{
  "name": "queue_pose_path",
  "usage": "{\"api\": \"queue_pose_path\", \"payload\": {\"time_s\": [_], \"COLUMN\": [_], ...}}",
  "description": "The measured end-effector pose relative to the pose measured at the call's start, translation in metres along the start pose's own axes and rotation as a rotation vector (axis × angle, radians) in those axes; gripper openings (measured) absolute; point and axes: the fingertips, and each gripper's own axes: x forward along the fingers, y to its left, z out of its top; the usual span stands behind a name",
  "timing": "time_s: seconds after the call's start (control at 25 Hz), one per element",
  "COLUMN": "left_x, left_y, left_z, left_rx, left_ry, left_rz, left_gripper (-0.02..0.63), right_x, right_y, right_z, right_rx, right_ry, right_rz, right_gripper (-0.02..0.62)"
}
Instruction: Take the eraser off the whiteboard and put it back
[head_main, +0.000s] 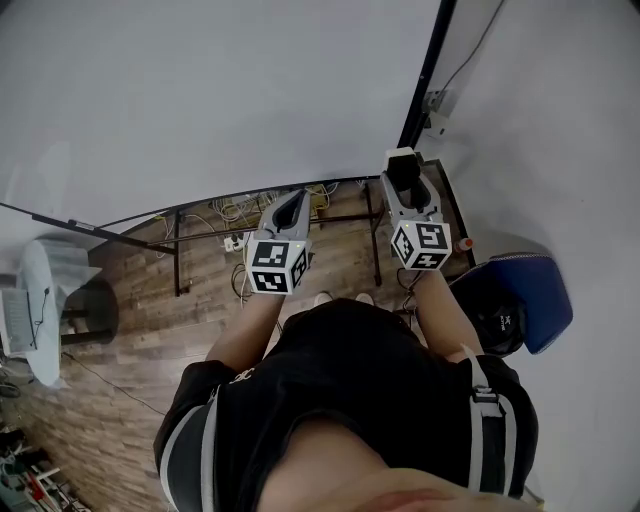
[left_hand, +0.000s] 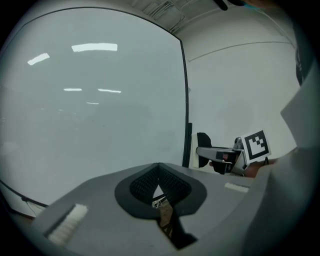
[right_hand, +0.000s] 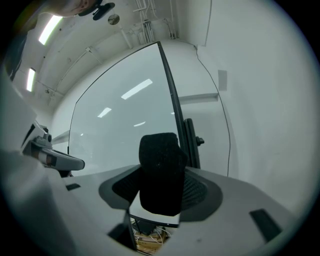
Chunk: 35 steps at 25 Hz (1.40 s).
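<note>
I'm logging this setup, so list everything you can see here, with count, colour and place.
whiteboard: one, white with a black frame, upright ahead of both grippers
eraser: one, black felt on a white back, between the right gripper's jaws
floor: brown wood, below
cables: a pale tangle, on the floor under the whiteboard
chair: one, blue and black, probably a chair, at the person's right
round table: one, white, far left
left gripper: grey, jaws together, empty
right gripper: grey, shut on the eraser
</note>
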Motion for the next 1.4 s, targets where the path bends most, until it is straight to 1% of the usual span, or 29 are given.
{"api": "queue_pose_path", "payload": {"time_s": [0.2,0.36,0.56,0.68,0.8,1.0,1.16,1.24,1.4], "left_x": [-0.012,-0.019,-0.031,-0.035,-0.038,-0.04,-0.039,-0.035,-0.024], "left_y": [0.014,0.026,0.035,0.042,0.046,0.05,0.05,0.05,0.043], "left_z": [-0.005,-0.005,-0.008,-0.01,-0.012,-0.014,-0.012,-0.012,-0.01], "left_rx": [0.001,-0.007,-0.026,-0.038,-0.053,-0.061,-0.063,-0.064,-0.062], "left_ry": [0.016,0.018,0.015,0.014,0.012,0.016,0.014,0.011,0.003], "left_rz": [0.056,0.103,0.148,0.172,0.189,0.193,0.18,0.171,0.136], "left_gripper": [0.011,0.009,0.011,0.011,0.011,0.011,0.011,0.011,0.009], "right_x": [0.025,0.043,0.058,0.068,0.072,0.072,0.072,0.074,0.071], "right_y": [-0.003,-0.012,-0.012,-0.014,-0.014,-0.013,-0.01,-0.007,0.0], "right_z": [-0.004,-0.01,-0.019,-0.025,-0.026,-0.024,-0.023,-0.022,-0.012], "right_rx": [-0.019,-0.045,-0.066,-0.049,-0.037,-0.043,-0.049,-0.046,-0.016], "right_ry": [0.003,0.027,0.06,0.082,0.083,0.088,0.098,0.097,0.045], "right_rz": [-0.006,-0.039,-0.042,-0.048,-0.05,-0.053,-0.071,-0.064,-0.007], "right_gripper": [0.232,0.232,0.232,0.232,0.232,0.232,0.232,0.232,0.285]}}
